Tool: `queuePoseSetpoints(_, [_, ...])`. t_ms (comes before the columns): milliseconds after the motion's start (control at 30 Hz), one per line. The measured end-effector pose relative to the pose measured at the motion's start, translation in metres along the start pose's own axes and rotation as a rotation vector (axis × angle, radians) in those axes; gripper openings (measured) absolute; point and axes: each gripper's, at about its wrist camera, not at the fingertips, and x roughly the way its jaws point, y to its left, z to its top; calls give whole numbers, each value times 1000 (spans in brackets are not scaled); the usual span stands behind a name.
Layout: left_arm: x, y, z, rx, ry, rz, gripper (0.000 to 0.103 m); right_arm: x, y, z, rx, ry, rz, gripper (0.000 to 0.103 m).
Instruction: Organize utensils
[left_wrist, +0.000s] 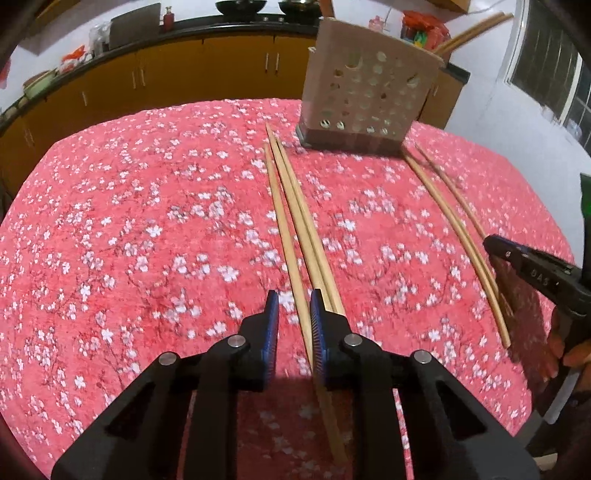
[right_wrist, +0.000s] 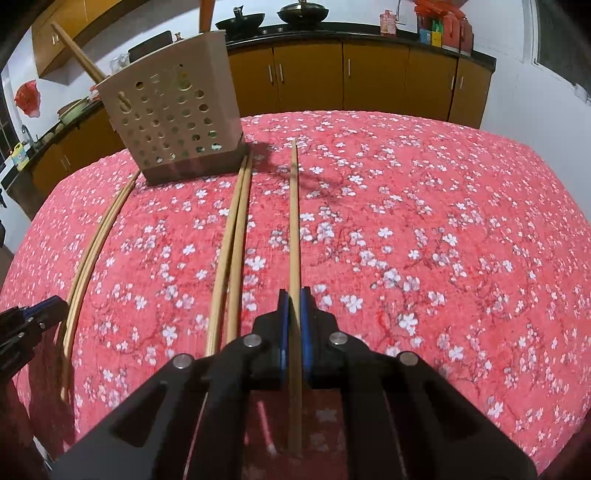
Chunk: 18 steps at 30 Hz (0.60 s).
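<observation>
My right gripper (right_wrist: 294, 295) clamps one chopstick (right_wrist: 294, 221); my left gripper (left_wrist: 293, 301) straddles another chopstick (left_wrist: 286, 240), not gripping.

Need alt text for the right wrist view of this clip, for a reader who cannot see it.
The right gripper is shut on a single wooden chopstick lying on a red floral tablecloth. Left of it lie two more chopsticks side by side, leading toward a perforated beige utensil holder with a chopstick already standing in it.

Matt wooden chopsticks (left_wrist: 295, 229), soft red floral cloth (left_wrist: 147, 240), matt perforated plastic holder (left_wrist: 369, 96), glossy wooden cabinets (right_wrist: 369, 74)
</observation>
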Motion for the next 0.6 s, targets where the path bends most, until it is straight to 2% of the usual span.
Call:
queuePoseSetpoints(133, [-3, -6, -6, 22, -3, 15, 17, -8, 1, -10, -7, -3, 1, 8])
queuePoseSetpoints(233, [-3, -10, -10, 43, -22, 58, 10, -11, 4, -15, -22, -11, -8, 8])
queuePoseSetpoints(333, [0, -8, -6, 42, -25, 71, 9, -10, 4, -13, -28, -12, -12, 8])
queuePoseSetpoints(600, [11, 40, 20, -79, -33, 132, 7, 5, -8, 7, 17, -28, -19, 8])
